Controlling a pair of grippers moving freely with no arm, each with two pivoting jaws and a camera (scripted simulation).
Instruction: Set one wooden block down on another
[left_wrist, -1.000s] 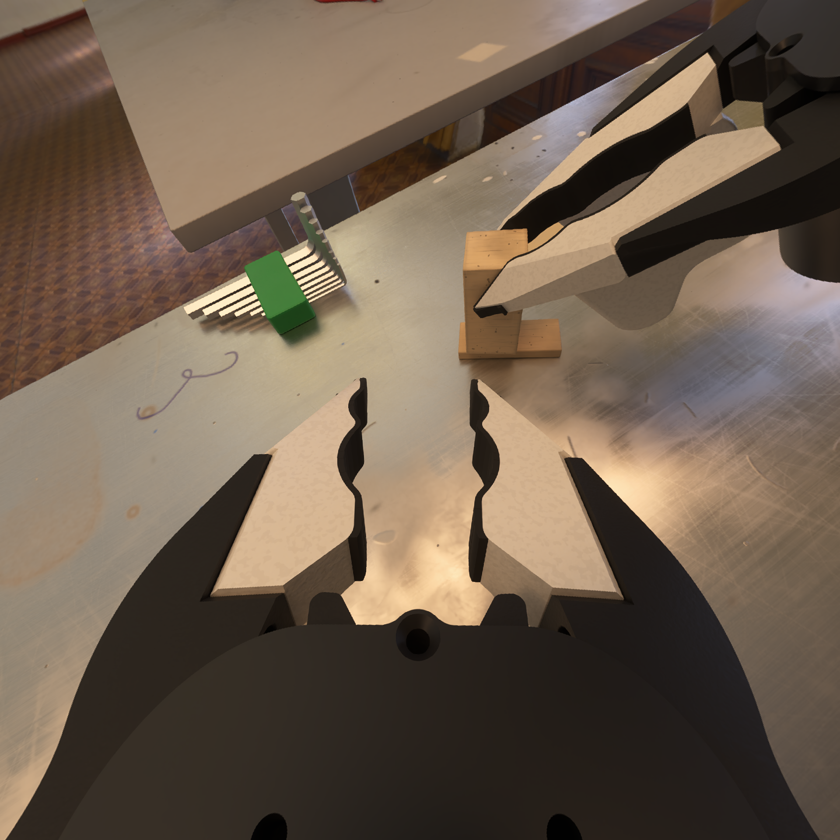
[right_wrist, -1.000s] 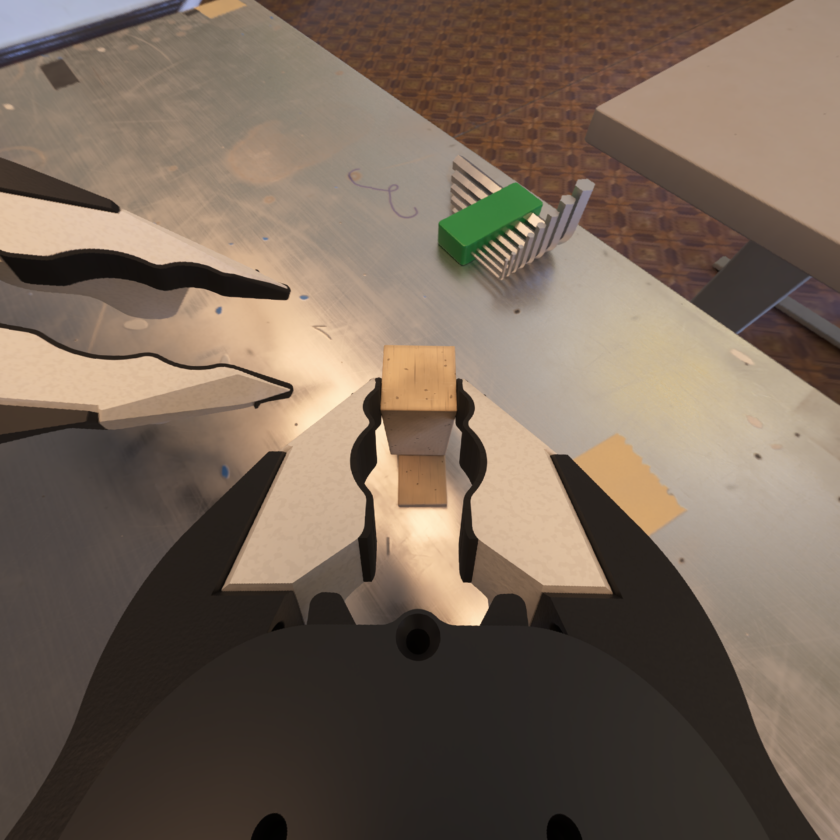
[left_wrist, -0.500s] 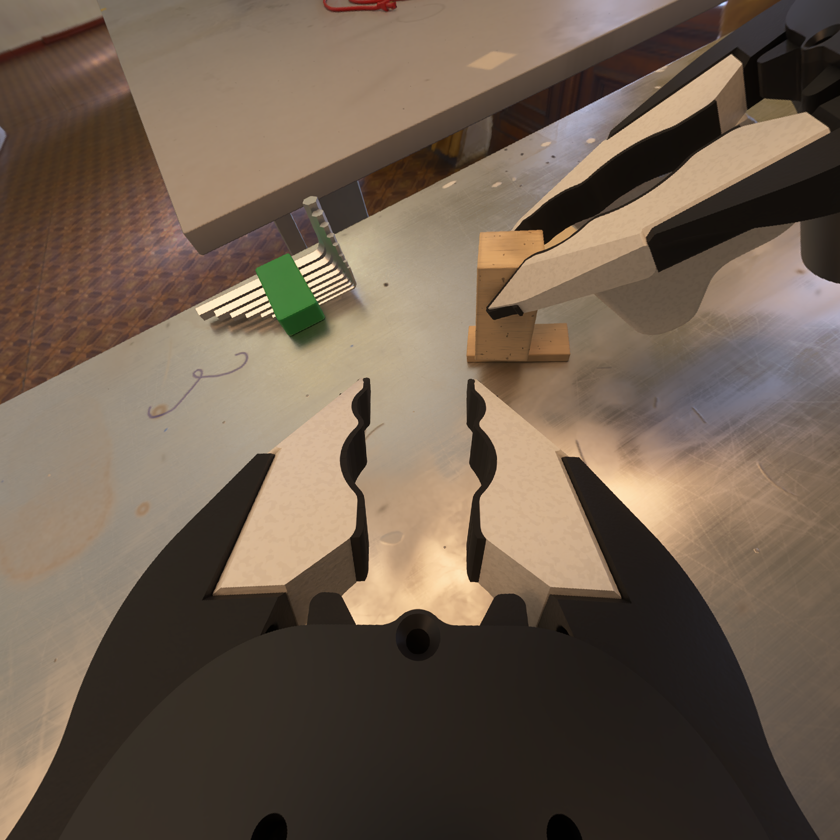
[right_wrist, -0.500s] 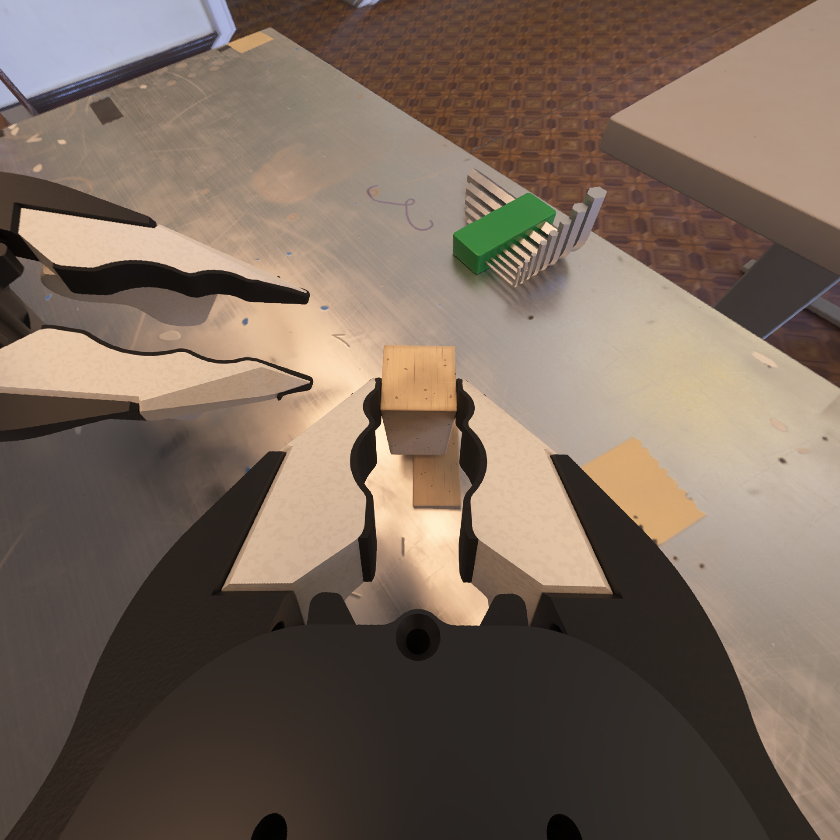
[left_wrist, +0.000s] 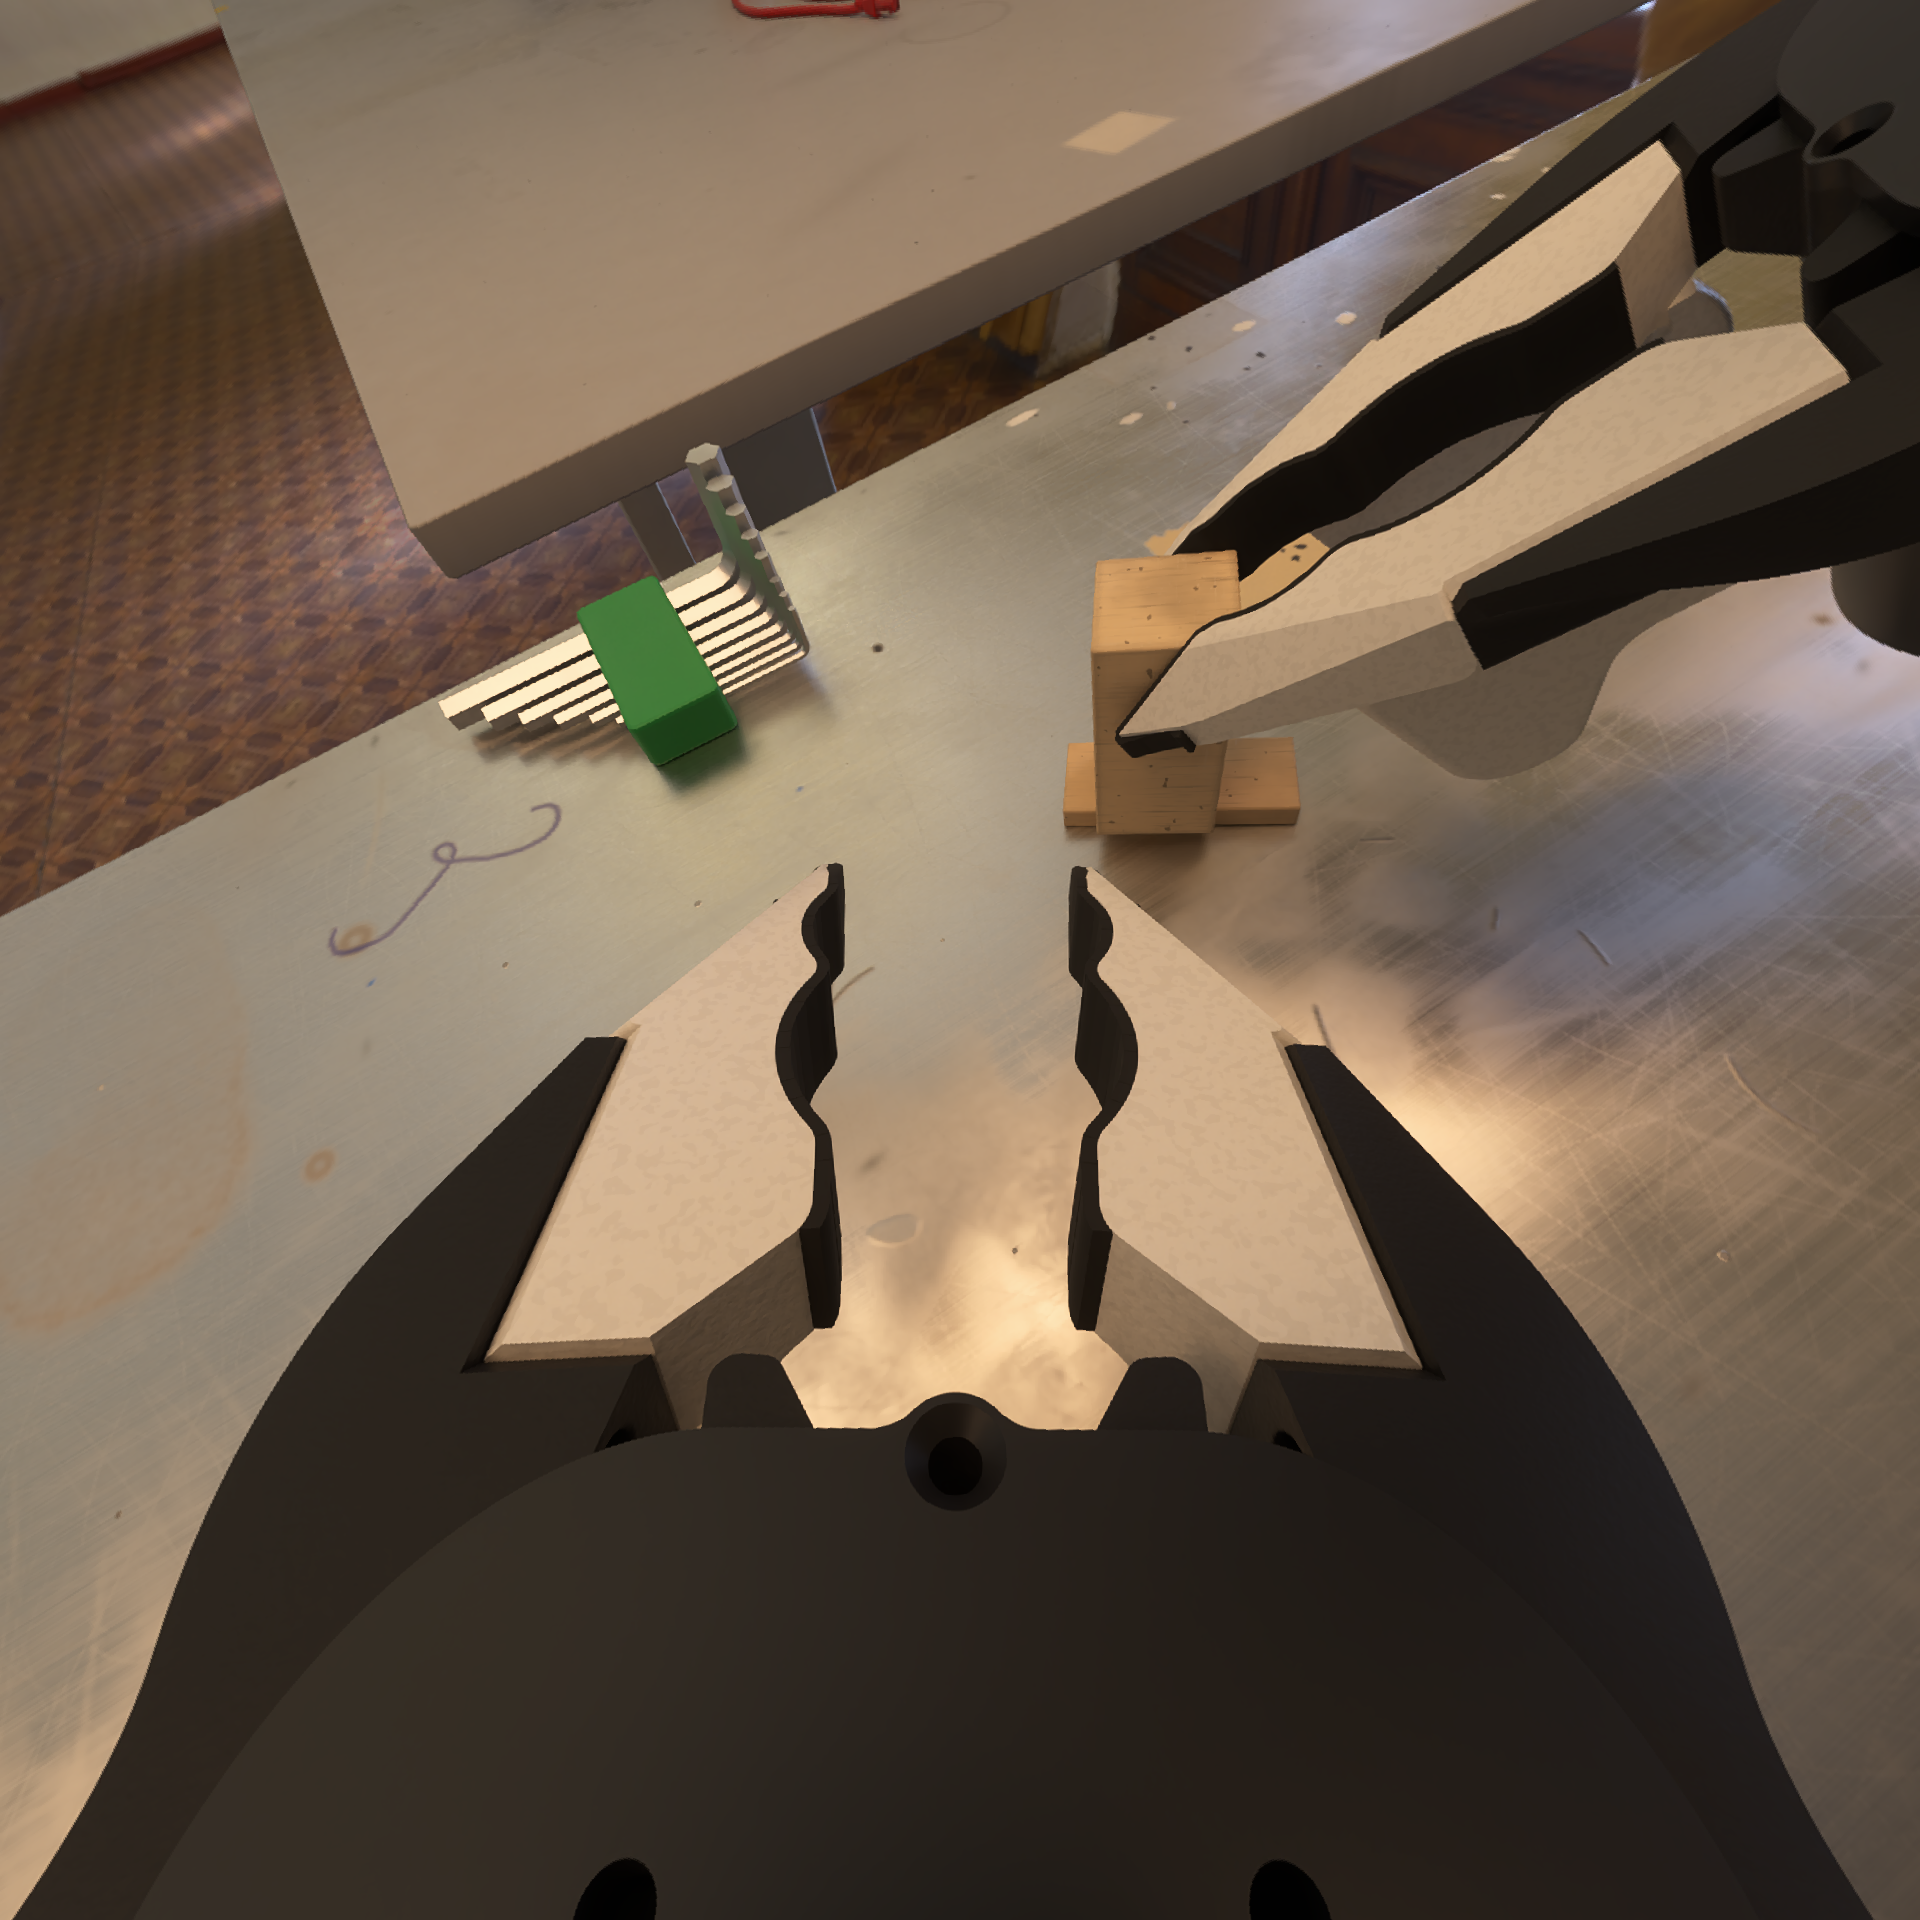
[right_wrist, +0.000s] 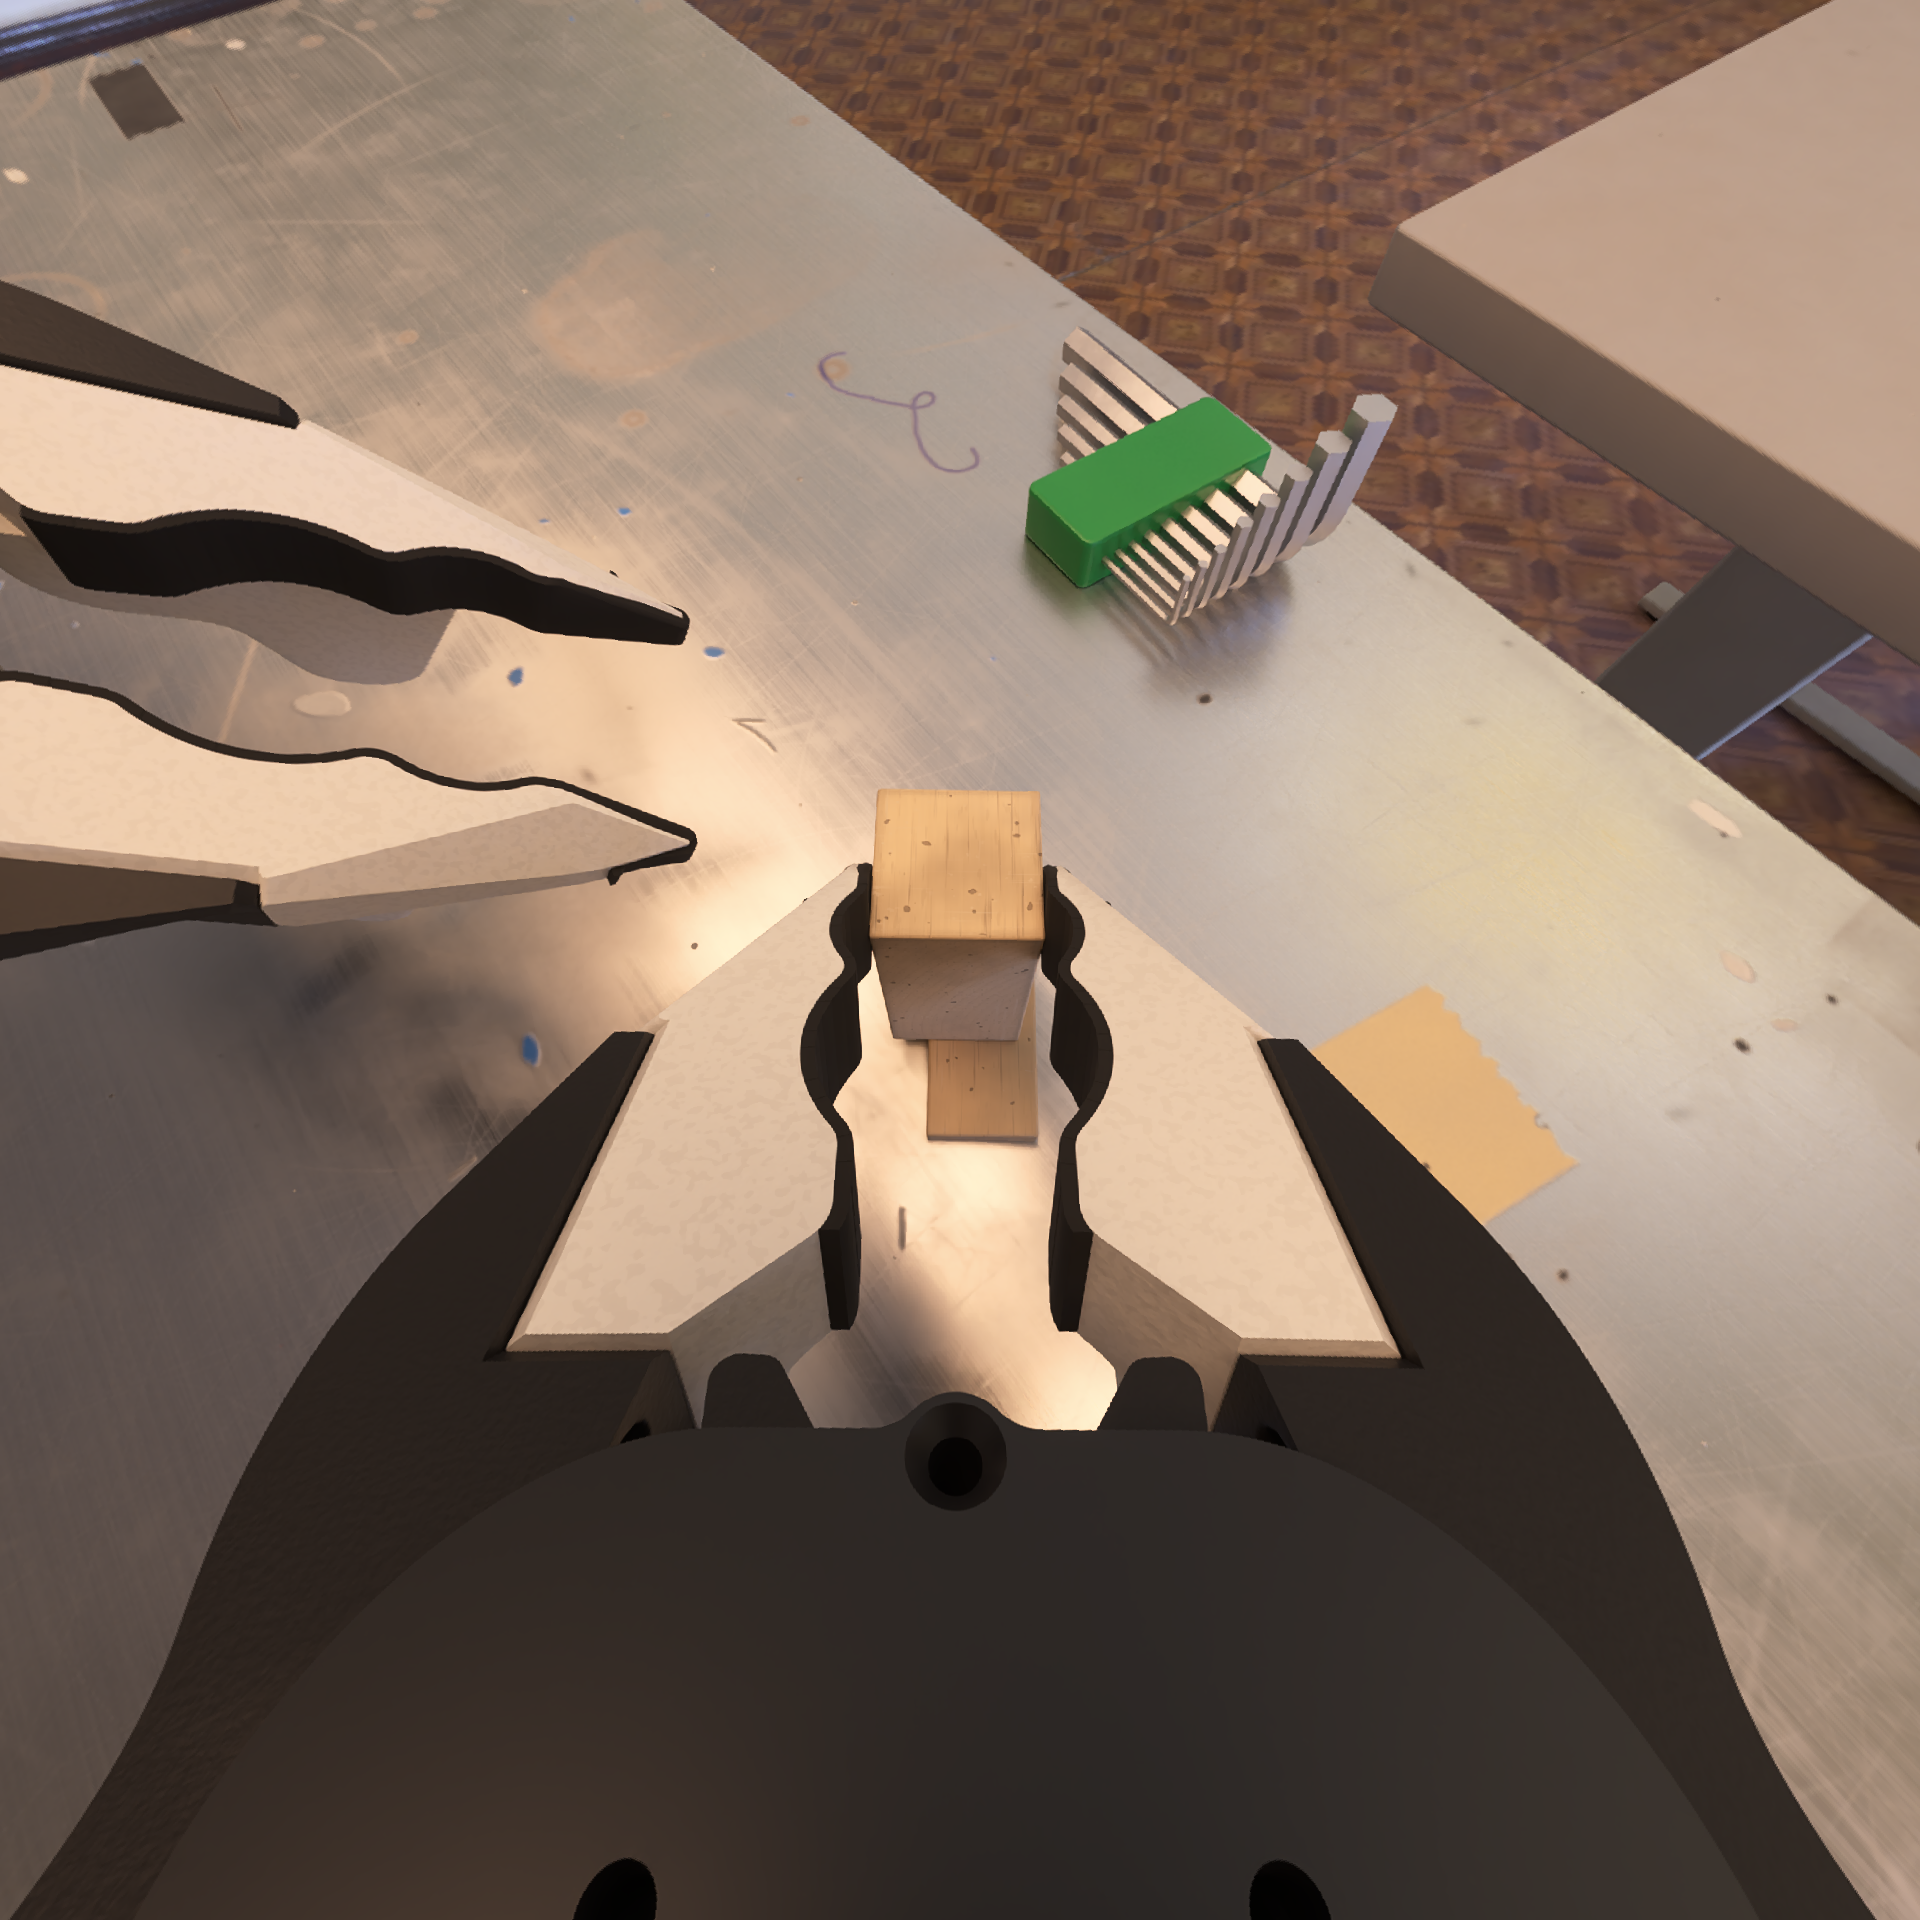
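Observation:
My right gripper (right_wrist: 956, 883) is shut on a tall wooden block (right_wrist: 956, 862) and holds it upright. Directly beneath it a flat wooden block (right_wrist: 982, 1091) lies on the metal table (right_wrist: 1351, 831). In the left wrist view the tall block (left_wrist: 1153, 665) stands over the flat block (left_wrist: 1262, 790), which sticks out on both sides. Whether the two touch I cannot tell. The right gripper (left_wrist: 1174, 639) reaches in from the upper right. My left gripper (left_wrist: 956, 883) is open and empty, a short way in front of the blocks, and also shows in the right wrist view (right_wrist: 684, 727).
A green block (left_wrist: 655, 670) lies across a set of metal hex keys (left_wrist: 748, 634) near the table's far edge; it also shows in the right wrist view (right_wrist: 1143, 483). A second grey table (left_wrist: 727, 208) stands beyond. A tan patch (right_wrist: 1444, 1101) lies flat on the table.
My right gripper has shifted the upright block a little along the flat block, so the flat block now shows on both sides. My left gripper stays open, barely moved.

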